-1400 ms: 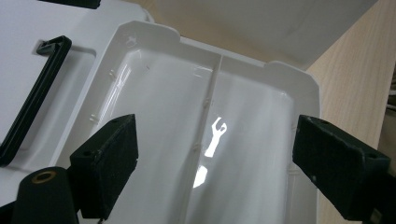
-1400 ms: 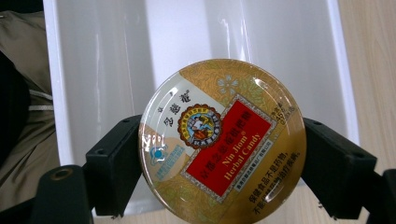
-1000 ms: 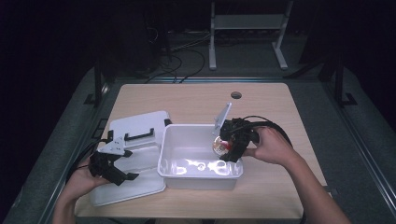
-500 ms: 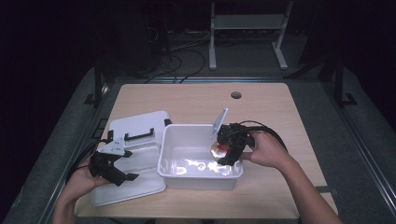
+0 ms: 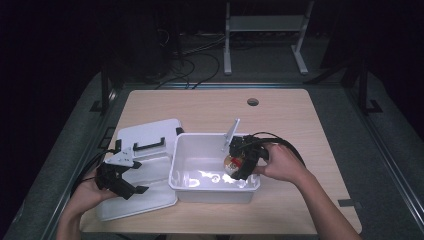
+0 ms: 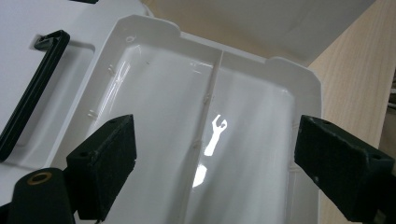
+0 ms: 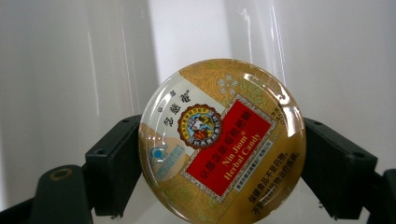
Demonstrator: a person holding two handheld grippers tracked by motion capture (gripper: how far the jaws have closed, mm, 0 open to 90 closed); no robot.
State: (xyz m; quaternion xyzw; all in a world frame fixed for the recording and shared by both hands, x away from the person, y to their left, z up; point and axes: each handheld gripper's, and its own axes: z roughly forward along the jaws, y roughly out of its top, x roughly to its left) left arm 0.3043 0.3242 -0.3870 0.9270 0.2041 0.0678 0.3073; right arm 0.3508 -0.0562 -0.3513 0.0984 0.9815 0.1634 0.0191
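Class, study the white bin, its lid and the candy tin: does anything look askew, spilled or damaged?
Nothing stands out. The lid lies flat beside the white bin, and the right gripper holds the candy tin intact inside the bin. No spill shows.

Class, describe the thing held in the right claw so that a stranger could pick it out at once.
Start at the white plastic bin near the wooden table's front edge. Inside its right end, the right claw grips a round candy tin. It alone is gold, with a red label reading Nin Jiom Herbal Candy.
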